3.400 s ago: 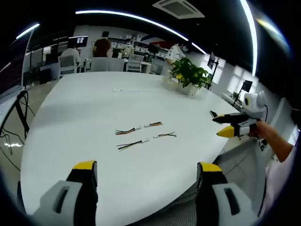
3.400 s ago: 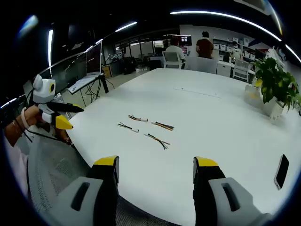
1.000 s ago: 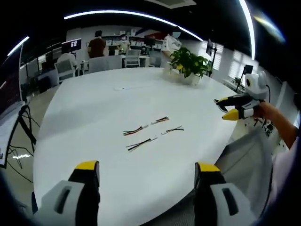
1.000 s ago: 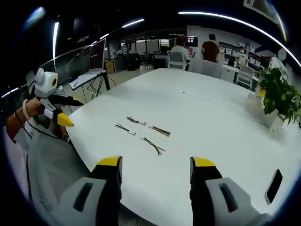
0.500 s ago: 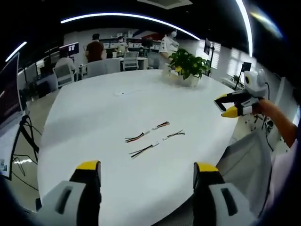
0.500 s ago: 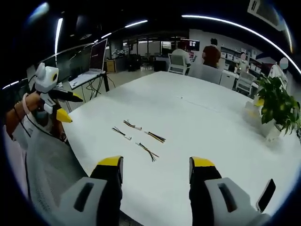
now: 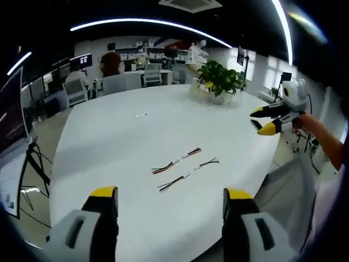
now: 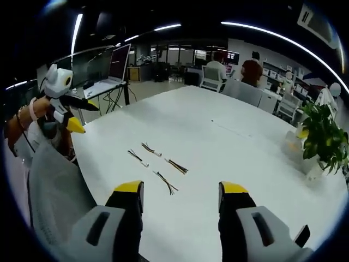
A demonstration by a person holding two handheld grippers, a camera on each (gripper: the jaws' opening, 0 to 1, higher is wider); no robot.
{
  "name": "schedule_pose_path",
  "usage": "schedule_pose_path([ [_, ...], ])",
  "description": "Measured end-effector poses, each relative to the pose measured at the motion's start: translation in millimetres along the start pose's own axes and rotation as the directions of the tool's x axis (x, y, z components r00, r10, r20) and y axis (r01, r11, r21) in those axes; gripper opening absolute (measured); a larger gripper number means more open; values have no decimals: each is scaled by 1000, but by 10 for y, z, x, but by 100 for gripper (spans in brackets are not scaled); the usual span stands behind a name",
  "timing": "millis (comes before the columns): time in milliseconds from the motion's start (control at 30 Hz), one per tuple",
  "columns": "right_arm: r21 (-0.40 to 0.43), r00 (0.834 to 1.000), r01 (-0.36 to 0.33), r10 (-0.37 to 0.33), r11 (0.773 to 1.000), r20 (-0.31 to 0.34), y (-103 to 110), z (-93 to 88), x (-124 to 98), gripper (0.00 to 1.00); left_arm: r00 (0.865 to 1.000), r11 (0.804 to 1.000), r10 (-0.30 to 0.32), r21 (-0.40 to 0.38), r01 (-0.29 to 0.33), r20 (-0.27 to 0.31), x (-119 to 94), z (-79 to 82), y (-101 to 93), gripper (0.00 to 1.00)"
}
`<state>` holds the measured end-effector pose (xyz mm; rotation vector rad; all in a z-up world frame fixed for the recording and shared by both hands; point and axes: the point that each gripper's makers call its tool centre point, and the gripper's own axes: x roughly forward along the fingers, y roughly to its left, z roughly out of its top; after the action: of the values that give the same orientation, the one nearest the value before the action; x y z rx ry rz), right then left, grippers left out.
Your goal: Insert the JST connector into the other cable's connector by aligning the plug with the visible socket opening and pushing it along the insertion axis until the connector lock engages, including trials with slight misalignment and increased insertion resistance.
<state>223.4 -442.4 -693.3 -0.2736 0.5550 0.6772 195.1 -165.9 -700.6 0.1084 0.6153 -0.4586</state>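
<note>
Four short wire leads with white JST connectors lie in two end-to-end pairs on the round white table (image 7: 109,142). In the left gripper view the far pair (image 7: 178,161) and the near pair (image 7: 188,173) rest ahead of my left gripper (image 7: 170,194), which is open with nothing between its jaws. My right gripper (image 7: 257,121) is held by a hand at the right, open, off the table's edge. In the right gripper view the same leads (image 8: 157,162) lie beyond my open right gripper (image 8: 181,188), and the left gripper (image 8: 90,119) hovers open at the far left.
A potted plant (image 7: 221,82) stands at the table's far side. A dark phone (image 8: 301,236) lies near the table edge. A grey mesh chair (image 8: 54,180) sits beside the table under the left hand. Desks, monitors and people are in the background.
Both cameras have lifted and drawn back, so the leads look smaller and sit a little further off. The leads have not moved on the table. Both grippers stay open.
</note>
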Motion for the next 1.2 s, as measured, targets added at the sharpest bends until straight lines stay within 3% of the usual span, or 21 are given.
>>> schedule_pose_path([
  [333,-36,999,-12,13,999,36,-33,226,13,53,1000,999,-5,32,4,15,45,214,36,76],
  [567,-65,999,-8,11,998,42,-69,303,27,53,998,997,-19,70,15,57,111,476,19,75],
  [933,-89,998,-17,23,996,64,-96,476,85,52,996,995,-44,98,36,81,197,720,-21,75],
  [1200,-104,994,-48,58,993,88,-50,615,230,51,993,993,-85,87,77,87,314,773,-83,75],
])
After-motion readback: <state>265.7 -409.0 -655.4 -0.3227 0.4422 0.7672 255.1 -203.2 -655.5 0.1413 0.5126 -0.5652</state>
